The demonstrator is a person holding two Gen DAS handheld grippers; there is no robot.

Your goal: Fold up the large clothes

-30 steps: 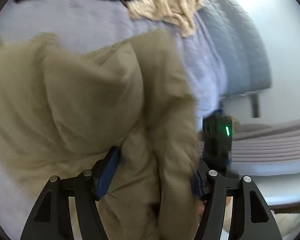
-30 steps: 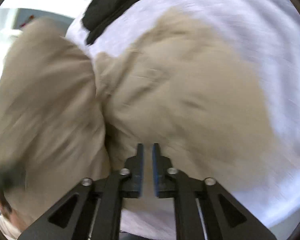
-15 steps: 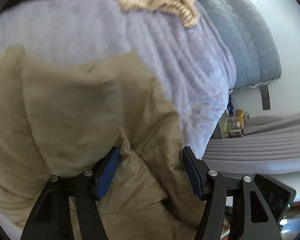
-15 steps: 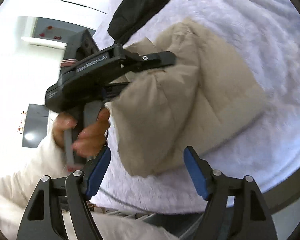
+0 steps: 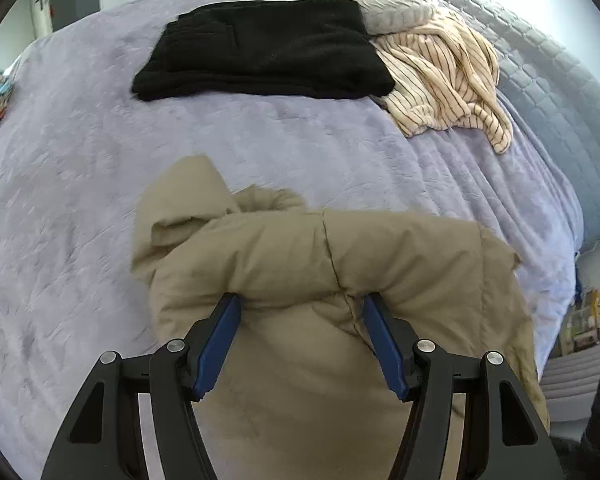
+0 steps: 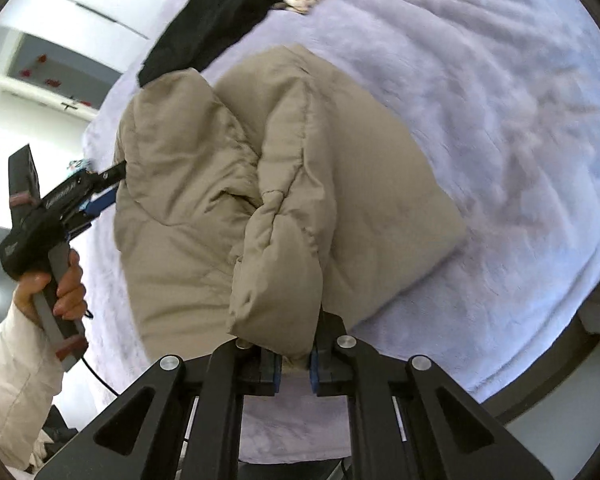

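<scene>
A tan padded jacket (image 5: 300, 280) lies bunched and partly folded on the lavender bed cover (image 5: 80, 200). My left gripper (image 5: 300, 312) is open, its blue pads on either side of a puffy fold at the jacket's near edge, gripping nothing. In the right wrist view the jacket (image 6: 260, 184) fills the middle. My right gripper (image 6: 294, 366) is shut on a thick fold of the jacket at its near edge. The left gripper (image 6: 108, 188) shows there at the jacket's left side, held by a hand.
A folded black garment (image 5: 260, 52) lies at the far side of the bed. A cream striped garment (image 5: 444, 76) is heaped to its right, by a grey quilted cover (image 5: 548, 92). The bed's edge drops off at right. White cabinets (image 6: 60, 20) stand beyond.
My right gripper was open half a second ago and has now closed on a fold of the jacket. My left gripper has drawn back, still open. The jacket now lies flatter on the bed.
</scene>
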